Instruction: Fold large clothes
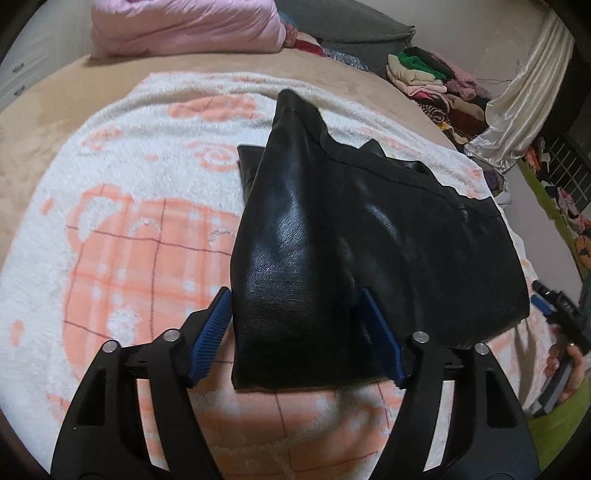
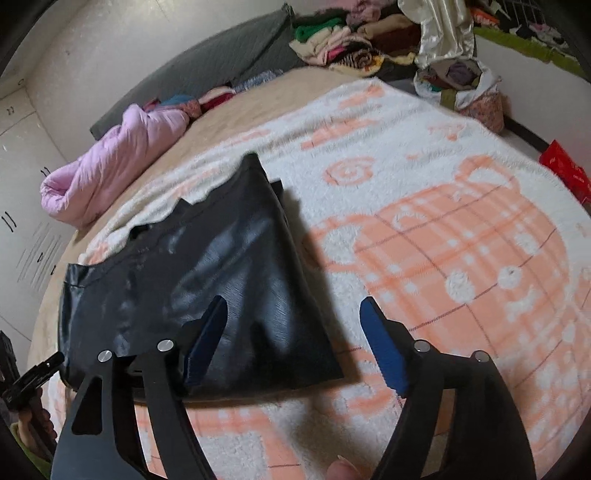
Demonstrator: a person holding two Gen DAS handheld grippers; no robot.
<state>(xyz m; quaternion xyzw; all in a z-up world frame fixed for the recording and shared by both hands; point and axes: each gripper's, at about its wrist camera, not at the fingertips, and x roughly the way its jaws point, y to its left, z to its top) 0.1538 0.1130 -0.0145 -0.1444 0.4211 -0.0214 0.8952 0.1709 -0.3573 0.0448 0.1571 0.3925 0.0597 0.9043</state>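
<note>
One fold looks done: black leather garment (image 1: 354, 236) lies doubled on blanket (image 1: 122, 236). Left gripper (image 1: 295, 332) jaws wide, straddling its edge w/o pinching; right gripper (image 2: 295, 339) wide, empty (more folds prob. left).

Black glossy leather garment (image 1: 369, 229), centre frame. Blanket (image 1: 122, 206) white, fluffy, with peach-orange plaid and swirl motifs. Bed sheet (image 1: 29, 122) tan, upper left. Pink quilt (image 1: 184, 26) at top. Hand-held gripper (image 1: 295, 332) black with blue pads (image 1: 208, 332). Multicoloured clothes pile (image 1: 436, 81), upper right.
</note>
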